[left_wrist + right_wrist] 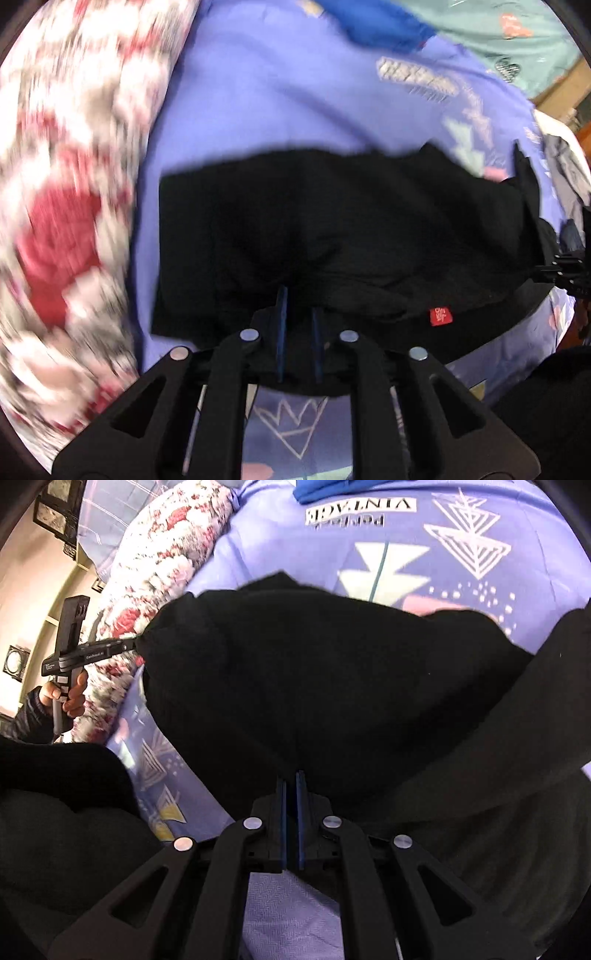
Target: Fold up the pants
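Black pants lie across a purple printed bedsheet, with a small red label near their near edge. My left gripper is shut on the near edge of the pants, with a small gap between its blue pads. In the right wrist view the pants hang lifted above the sheet. My right gripper is shut on their near edge. The left gripper also shows there at far left, clamped on the pants' left corner.
A floral red-and-white quilt bulges along the left, also seen in the right wrist view. A blue garment lies at the far edge of the sheet. Grey clothing sits at the right. The person's dark sleeve fills the lower left.
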